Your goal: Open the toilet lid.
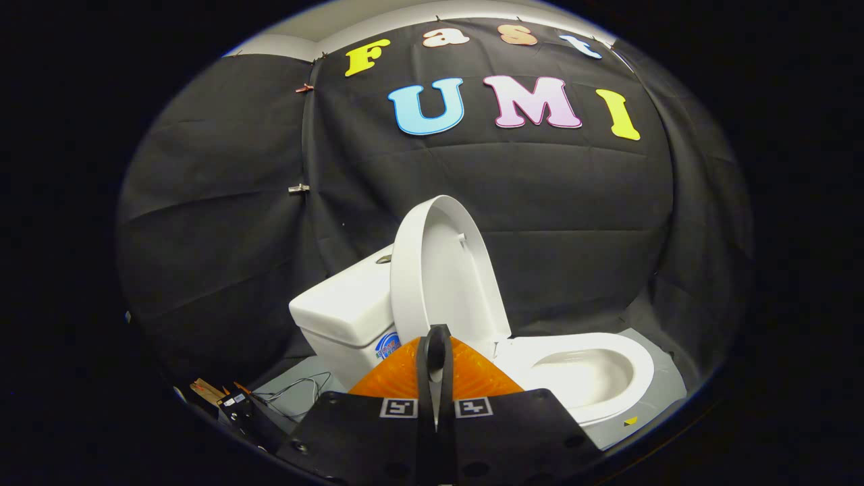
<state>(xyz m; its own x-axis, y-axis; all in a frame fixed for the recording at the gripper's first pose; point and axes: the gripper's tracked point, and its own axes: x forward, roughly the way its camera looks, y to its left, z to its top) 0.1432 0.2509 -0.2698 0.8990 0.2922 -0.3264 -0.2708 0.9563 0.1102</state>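
Note:
A white toilet stands beyond my fingers. Its lid [442, 270] is raised upright, leaning back toward the white tank [344, 307]. The seat and open bowl [594, 374] lie to the right of the lid. My gripper [437, 347] sits in front of the lid's lower edge, fingers pressed together with only a thin slit between them and nothing held. I cannot tell whether the fingertips touch the lid.
Black cloth walls close the booth behind and on both sides. The toilet stands on a grey floor [665, 391]. Left of the tank lie thin cables [297, 390] and small boxes [233, 399] on the floor.

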